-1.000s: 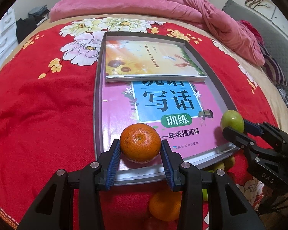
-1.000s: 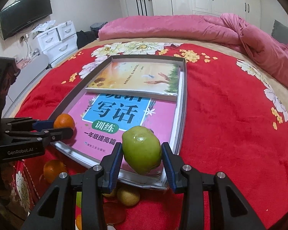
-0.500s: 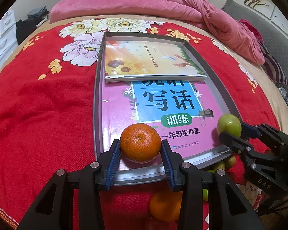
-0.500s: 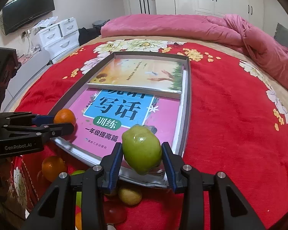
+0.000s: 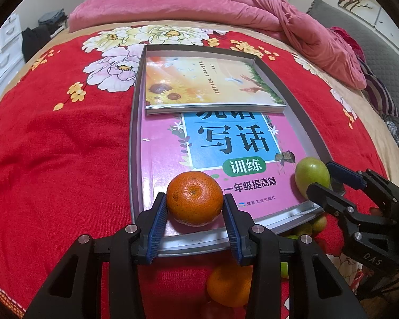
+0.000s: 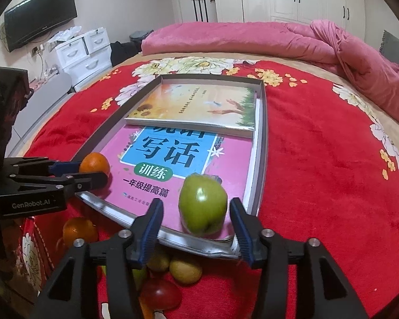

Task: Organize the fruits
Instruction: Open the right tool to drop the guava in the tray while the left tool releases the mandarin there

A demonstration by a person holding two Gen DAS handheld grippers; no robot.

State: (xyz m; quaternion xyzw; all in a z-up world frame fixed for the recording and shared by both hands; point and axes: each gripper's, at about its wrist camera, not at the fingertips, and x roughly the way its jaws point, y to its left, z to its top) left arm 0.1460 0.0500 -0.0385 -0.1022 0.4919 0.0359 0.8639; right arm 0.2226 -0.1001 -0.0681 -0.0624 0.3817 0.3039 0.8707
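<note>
A red floral bedspread (image 5: 53,159) supported the grey tray (image 5: 134,143), lined with a pink book (image 6: 226,159), probably as a flat bed for fruit. Right gripper (image 6: 196,214) jaws were opening, freeing the green apple (image 6: 202,203) at the tray's near corner. Left gripper (image 5: 195,216) stayed clamped on the orange (image 5: 194,198), awaiting release.

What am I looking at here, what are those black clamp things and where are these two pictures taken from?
Those are two hand-held grippers, each carrying a camera that looks out along its fingers. One picture is from the left gripper, the other from the right gripper. They reach over a bed with a red floral blanket, where a shallow tray holds two books. The left gripper clamps an orange. The right gripper is opening around a green apple resting on the pink book. More fruit lies below the tray's near edge.
</note>
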